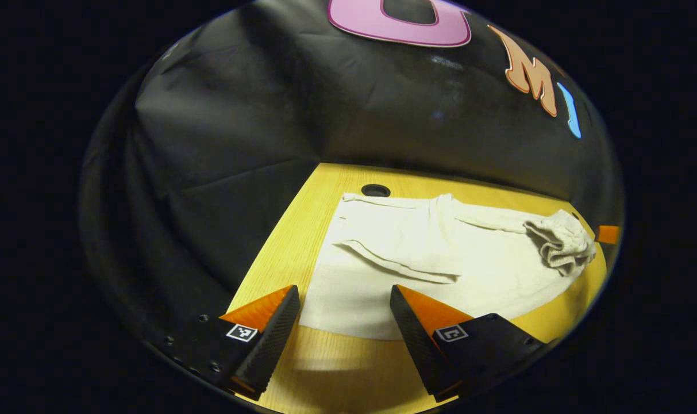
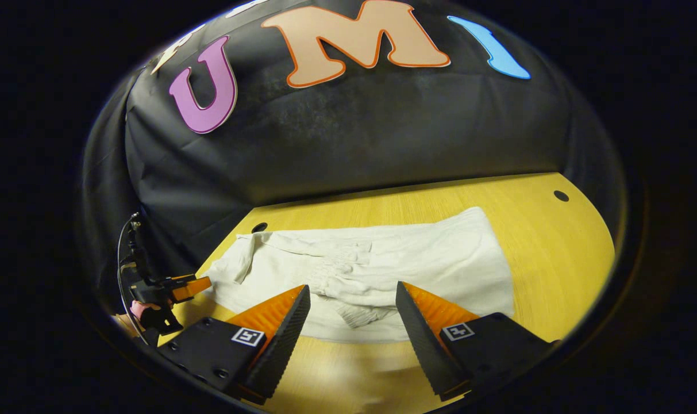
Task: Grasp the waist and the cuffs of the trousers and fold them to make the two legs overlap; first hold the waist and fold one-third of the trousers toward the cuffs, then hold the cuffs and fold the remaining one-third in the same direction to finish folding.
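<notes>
trousers: we see the pale trousers (image 1: 440, 259) lying flat on the counter (image 1: 348, 362), spread sideways along its far half, the near hem just beyond both sets of fingers.
waist end: in the right gripper view a gathered, elastic-looking band (image 2: 348, 270) sits near the middle of the trousers, with a loose flap lying beside it; we judge this to be the waist, but we cannot tell for sure.
bunched end: in the left gripper view one end of the trousers is crumpled into a small wad (image 1: 561, 244), at the side where the other gripper's tip shows.
left hand-held gripper: the left hand-held gripper (image 1: 345, 302) is released, jaws wide apart, hovering at the near hem of the trousers and holding nothing.
right hand-held gripper: the right hand-held gripper (image 2: 353, 302) is likewise spread wide and empty, poised just before the near hem, below the gathered band.
step in hand: we judge that no grasp is made yet; the legs look roughly overlapped, though the layers are uneven.
how to do it well: we would pinch both layers at the waist corners, one gripper at each, lift low, and carry the fold evenly toward the cuffs.
risk: catching a single layer, or leaving the wad unsmoothed, would skew the fold.
</notes>
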### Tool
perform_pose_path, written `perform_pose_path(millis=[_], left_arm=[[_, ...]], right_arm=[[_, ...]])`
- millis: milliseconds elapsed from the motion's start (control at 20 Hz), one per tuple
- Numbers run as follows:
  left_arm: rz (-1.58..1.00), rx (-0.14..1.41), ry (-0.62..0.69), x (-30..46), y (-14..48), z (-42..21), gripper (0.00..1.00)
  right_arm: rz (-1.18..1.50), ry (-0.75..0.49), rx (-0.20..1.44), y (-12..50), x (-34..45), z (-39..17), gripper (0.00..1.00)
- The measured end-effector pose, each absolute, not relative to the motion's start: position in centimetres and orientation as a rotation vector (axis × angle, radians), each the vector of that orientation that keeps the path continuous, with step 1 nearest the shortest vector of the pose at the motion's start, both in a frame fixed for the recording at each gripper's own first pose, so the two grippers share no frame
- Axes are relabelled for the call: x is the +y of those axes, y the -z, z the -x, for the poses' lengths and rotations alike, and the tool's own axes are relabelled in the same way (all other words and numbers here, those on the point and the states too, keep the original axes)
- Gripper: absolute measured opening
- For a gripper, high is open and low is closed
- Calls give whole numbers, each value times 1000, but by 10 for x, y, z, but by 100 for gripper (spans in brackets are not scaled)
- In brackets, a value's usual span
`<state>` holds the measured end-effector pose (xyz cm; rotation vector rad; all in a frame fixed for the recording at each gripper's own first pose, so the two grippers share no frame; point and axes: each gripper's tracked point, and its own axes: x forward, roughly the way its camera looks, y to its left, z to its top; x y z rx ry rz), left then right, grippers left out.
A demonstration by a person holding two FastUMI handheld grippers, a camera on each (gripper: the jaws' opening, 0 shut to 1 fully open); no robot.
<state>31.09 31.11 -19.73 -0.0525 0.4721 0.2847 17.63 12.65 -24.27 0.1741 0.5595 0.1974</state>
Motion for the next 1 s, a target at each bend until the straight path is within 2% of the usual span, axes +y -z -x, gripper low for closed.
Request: perform_pose_path(millis=[400, 500, 550, 600, 650, 700, 750, 850, 1000], left_arm=[[6, 531, -253, 315, 208, -310, 95], [9, 537, -245, 315, 207, -310, 89], [11, 542, -233, 312, 207, -313, 80], [12, 548, -216, 302, 212, -317, 75], [15, 546, -199, 298, 211, -318, 58], [22, 535, -185, 295, 208, -320, 51], [40, 523, -177, 292, 208, -323, 32], [92, 495, -195, 289, 208, -322, 5], [152, 457, -229, 290, 206, -324, 0]], right_arm=[[-190, -129, 546, 227, 102, -162, 97], [-182, -115, 550, 225, 96, -156, 97], [-179, -109, 548, 222, 93, -154, 97], [-175, -103, 548, 220, 90, -152, 97], [-172, -95, 548, 218, 87, -149, 97], [-171, -87, 545, 215, 85, -147, 96], [-172, -78, 539, 212, 82, -144, 97], [-167, -51, 530, 206, 74, -139, 96], [-166, 2, 510, 197, 58, -129, 96]])
